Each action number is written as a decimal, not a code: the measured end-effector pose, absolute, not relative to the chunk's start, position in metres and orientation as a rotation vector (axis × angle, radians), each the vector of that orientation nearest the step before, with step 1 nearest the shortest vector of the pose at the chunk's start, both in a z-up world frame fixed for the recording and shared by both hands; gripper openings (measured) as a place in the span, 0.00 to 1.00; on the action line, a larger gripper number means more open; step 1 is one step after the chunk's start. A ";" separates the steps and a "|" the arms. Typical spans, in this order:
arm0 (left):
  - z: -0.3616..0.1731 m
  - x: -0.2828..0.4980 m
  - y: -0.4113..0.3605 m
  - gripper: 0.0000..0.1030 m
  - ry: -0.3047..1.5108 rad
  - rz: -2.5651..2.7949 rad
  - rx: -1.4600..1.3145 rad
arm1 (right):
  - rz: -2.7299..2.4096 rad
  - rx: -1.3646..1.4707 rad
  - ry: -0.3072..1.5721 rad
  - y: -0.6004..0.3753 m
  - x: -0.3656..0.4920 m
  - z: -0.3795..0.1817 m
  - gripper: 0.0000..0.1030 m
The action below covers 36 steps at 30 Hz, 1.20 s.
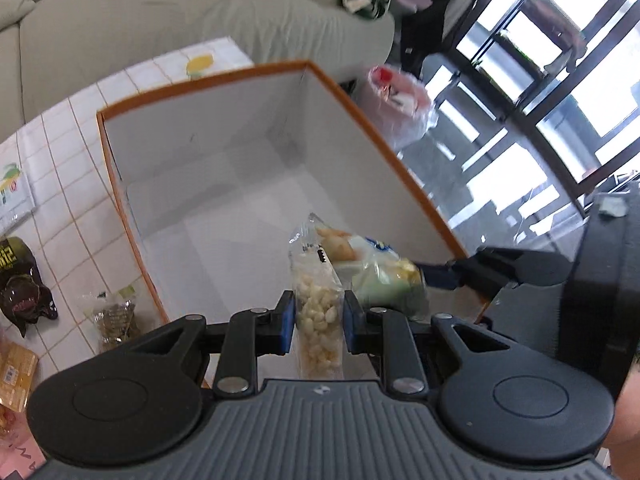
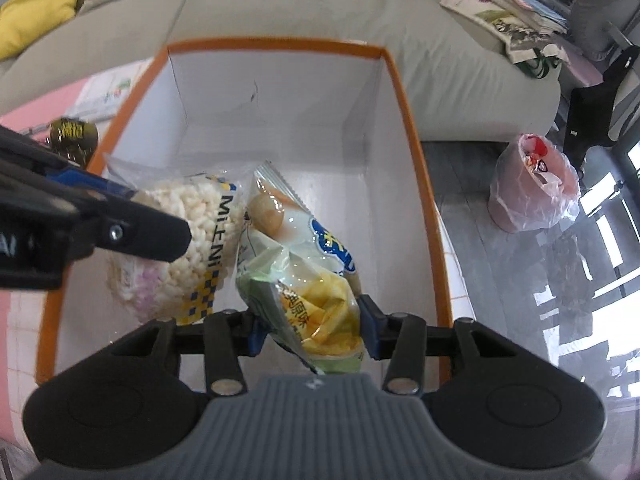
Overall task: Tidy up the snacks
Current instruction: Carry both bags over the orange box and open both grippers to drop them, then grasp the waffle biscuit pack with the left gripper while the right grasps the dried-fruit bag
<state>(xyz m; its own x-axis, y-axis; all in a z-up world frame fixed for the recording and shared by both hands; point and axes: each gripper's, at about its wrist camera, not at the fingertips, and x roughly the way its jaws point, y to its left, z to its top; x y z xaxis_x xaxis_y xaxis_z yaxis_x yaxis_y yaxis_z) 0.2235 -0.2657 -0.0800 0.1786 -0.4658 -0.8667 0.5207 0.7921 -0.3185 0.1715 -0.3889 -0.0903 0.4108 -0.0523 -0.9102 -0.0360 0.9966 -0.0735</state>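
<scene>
A white box with an orange rim stands open on the tiled table, its floor bare. My left gripper is shut on a clear pack of puffed rice, which hangs upright over the box's near left part. My right gripper is shut on a green and yellow crisp bag, with the blue pads against its sides. The bag hangs inside the box mouth, right beside the rice pack and touching it.
Left of the box on the white tiled table lie a black snack bag, a clear packet of brown snacks and an orange pack. A grey sofa is behind. A pink lined bin stands on the floor at right.
</scene>
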 end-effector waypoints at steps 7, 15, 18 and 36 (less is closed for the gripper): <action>-0.079 0.214 -0.263 0.42 1.230 -0.679 0.052 | -0.009 -0.113 1.142 -0.388 0.168 -0.091 0.57; -0.033 0.198 -0.231 0.73 1.144 -0.701 -0.075 | -0.021 -0.148 1.092 -0.376 0.154 -0.070 0.73; -0.011 0.190 -0.206 0.77 1.086 -0.693 -0.129 | -0.032 -0.157 1.044 -0.370 0.146 -0.054 0.78; 0.009 0.137 -0.023 0.75 0.907 -0.325 -0.265 | 0.196 -0.108 0.709 -0.243 0.098 0.009 0.90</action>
<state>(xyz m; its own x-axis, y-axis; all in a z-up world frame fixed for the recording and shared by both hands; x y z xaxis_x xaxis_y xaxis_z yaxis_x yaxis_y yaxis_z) 0.1375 -0.0227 0.0087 0.5735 -0.3842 -0.7235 0.1633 0.9191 -0.3586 0.0981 -0.2427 0.0091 0.7417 0.1419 -0.6555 -0.2149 0.9761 -0.0319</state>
